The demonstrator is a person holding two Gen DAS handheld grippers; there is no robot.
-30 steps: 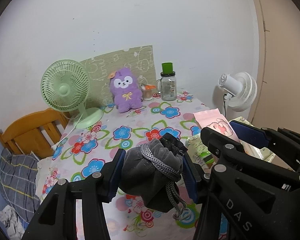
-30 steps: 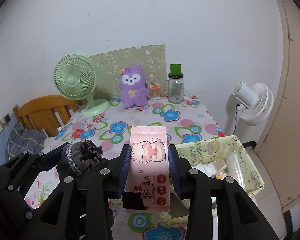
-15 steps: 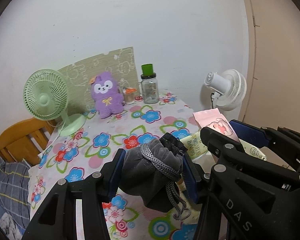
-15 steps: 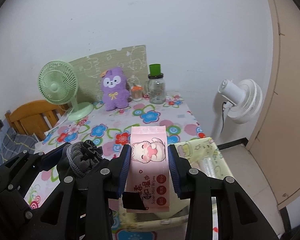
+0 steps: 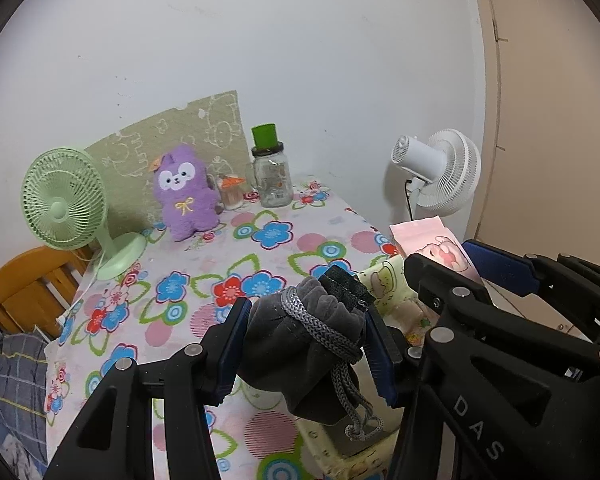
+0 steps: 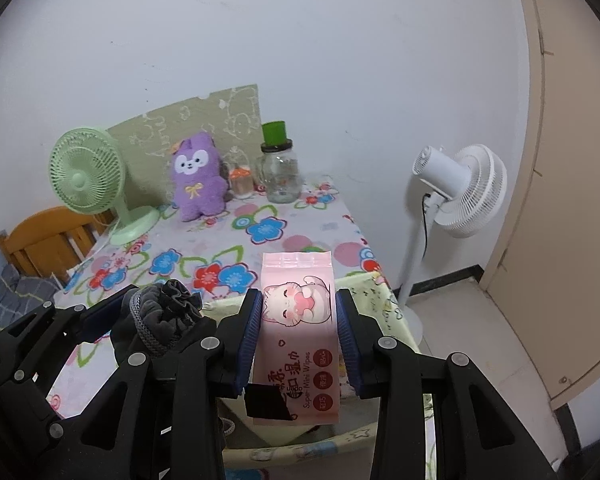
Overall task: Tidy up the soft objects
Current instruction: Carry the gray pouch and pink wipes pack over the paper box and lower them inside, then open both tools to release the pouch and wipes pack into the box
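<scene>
My left gripper [image 5: 306, 344] is shut on a grey drawstring pouch [image 5: 300, 348], whose cord dangles below the blue pads. My right gripper [image 6: 298, 338] is shut on a pink pack of wet wipes [image 6: 298, 320] with a cartoon cat on it. Both hang side by side above a yellow-green fabric storage box [image 6: 374, 294] at the table's near right corner. The pouch [image 6: 160, 318] shows to the left in the right wrist view, and the wipes [image 5: 436, 246] show to the right in the left wrist view. A purple plush toy [image 5: 184, 196] stands at the back of the flowered table [image 5: 204, 276].
A green desk fan [image 5: 66, 204] stands at the back left, with a glass jar with a green lid [image 5: 270, 178] and a small cup [image 5: 230, 192] beside the plush. A white floor fan [image 6: 456, 192] stands right of the table, and a wooden chair [image 5: 24, 280] at its left.
Both grippers have moved together to the right, away from over the table's middle to above the fabric box at its corner. Their holds on the pouch and the wipes are unchanged.
</scene>
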